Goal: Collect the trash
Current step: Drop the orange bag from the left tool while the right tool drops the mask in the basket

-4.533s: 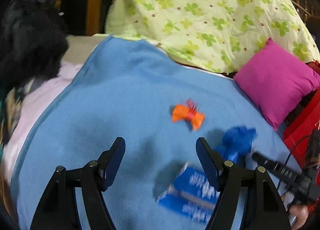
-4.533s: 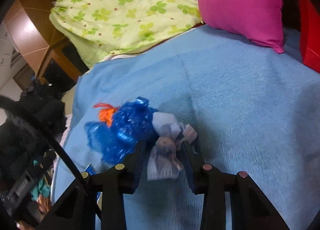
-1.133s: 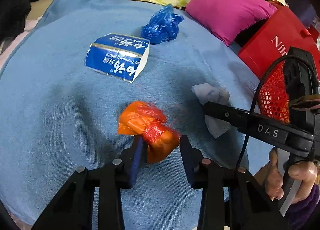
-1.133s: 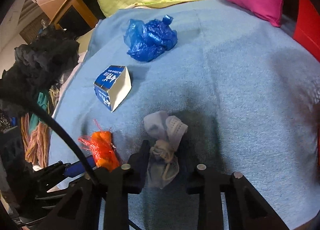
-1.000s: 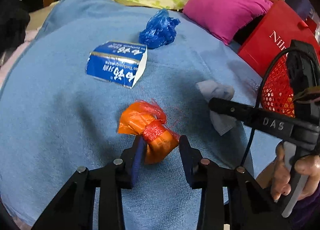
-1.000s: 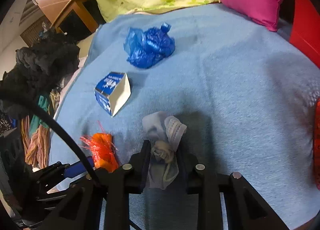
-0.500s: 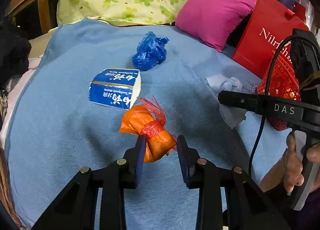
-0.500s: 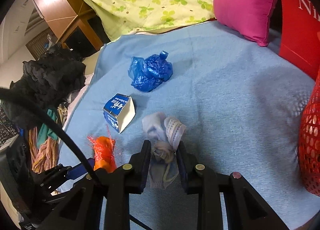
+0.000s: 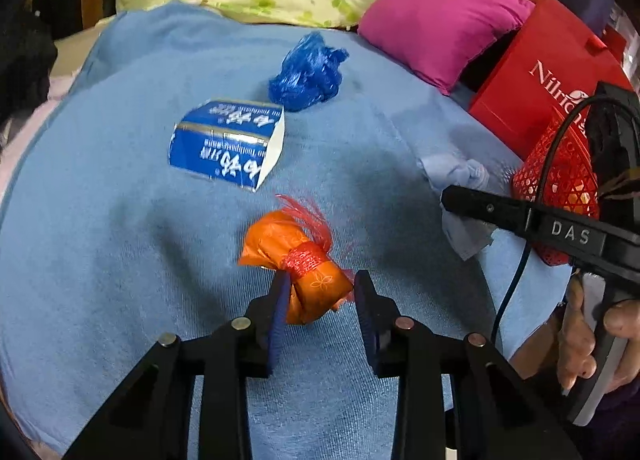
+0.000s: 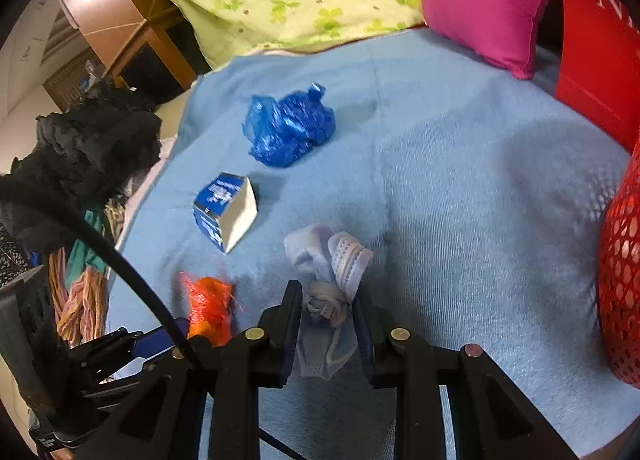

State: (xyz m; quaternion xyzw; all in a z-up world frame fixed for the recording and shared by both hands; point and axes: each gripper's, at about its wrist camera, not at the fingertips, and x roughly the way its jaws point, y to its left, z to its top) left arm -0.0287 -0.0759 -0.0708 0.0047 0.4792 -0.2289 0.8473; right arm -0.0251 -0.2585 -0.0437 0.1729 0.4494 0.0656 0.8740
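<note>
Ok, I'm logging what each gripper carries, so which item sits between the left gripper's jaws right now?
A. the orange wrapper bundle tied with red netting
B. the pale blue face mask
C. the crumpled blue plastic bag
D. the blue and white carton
A: the left gripper has its jaws closed on the orange wrapper bundle, while the face mask is in the right gripper, and the blue bag and carton lie on the blue blanket.
</note>
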